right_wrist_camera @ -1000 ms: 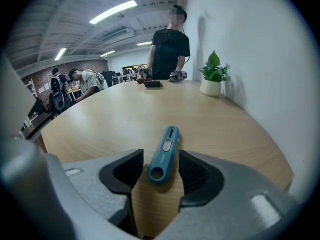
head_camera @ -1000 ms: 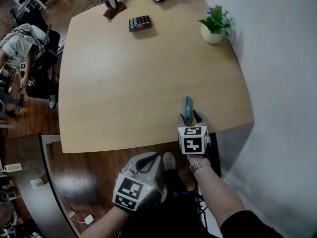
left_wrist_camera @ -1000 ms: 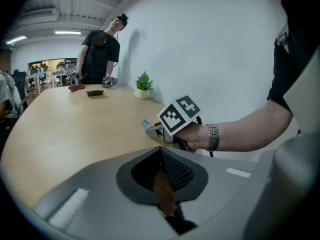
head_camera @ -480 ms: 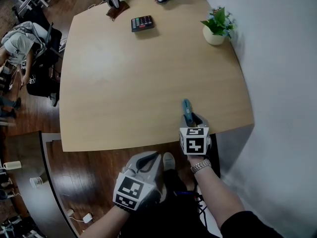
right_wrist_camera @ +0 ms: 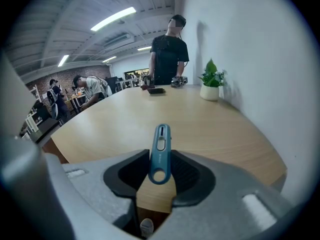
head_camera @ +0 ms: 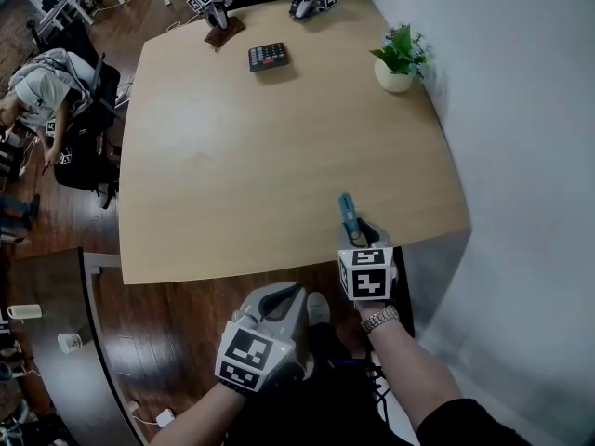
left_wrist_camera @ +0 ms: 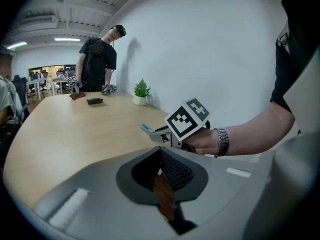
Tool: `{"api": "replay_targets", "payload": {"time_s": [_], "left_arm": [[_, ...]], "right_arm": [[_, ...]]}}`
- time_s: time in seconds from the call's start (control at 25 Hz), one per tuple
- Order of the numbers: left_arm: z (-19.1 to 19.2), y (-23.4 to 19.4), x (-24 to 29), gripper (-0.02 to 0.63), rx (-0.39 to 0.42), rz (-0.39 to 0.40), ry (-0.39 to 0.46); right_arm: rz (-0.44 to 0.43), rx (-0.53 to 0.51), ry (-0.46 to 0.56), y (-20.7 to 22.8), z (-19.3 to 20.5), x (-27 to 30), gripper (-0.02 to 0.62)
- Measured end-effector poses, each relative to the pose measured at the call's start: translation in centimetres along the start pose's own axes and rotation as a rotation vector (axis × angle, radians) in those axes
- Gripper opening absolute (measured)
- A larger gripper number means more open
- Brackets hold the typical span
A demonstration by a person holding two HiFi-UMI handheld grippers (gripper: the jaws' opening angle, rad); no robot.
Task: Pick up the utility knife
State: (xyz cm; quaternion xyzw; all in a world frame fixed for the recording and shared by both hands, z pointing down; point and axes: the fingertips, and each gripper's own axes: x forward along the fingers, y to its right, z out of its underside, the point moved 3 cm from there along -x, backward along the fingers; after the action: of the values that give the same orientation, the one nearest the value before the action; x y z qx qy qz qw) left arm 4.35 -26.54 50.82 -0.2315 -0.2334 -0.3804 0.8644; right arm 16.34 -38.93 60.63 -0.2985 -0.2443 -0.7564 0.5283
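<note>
Head view: knife (head_camera: 348, 214) near table edge (head_camera: 279, 266)

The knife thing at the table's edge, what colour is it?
The utility knife is teal blue. The right gripper view shows it best.

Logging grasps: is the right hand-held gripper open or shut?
Shut on the utility knife: jaws of the right hand-held gripper just closed, pressing its sides.

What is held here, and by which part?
The right gripper, its fingers just closed in, grips the blue utility knife by its butt end at the hole. The left gripper holds nothing.
</note>
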Motion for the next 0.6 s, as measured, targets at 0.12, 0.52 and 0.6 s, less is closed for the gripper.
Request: {"api": "replay_targets", "payload": {"time_s": [0.12,0.52,0.6], "left_arm": [[-0.1,0.4,-1.1,0.017,0.013,0.002,0.016],[0.4,2.5,-5.3,0.017,0.053,0.020,0.089],[0.7,2.9,-6.4,0.017,0.062,0.024,0.108]], "right_arm": [[-0.001,-0.009,0.017,-0.8,-0.1,-1.6,0.126],[-0.010,-0.040,0.076,-4.6,-0.1,-8.1,0.126],[-0.011,-0.052,0.092,-5.7,0.0,-9.6,0.124]]}}
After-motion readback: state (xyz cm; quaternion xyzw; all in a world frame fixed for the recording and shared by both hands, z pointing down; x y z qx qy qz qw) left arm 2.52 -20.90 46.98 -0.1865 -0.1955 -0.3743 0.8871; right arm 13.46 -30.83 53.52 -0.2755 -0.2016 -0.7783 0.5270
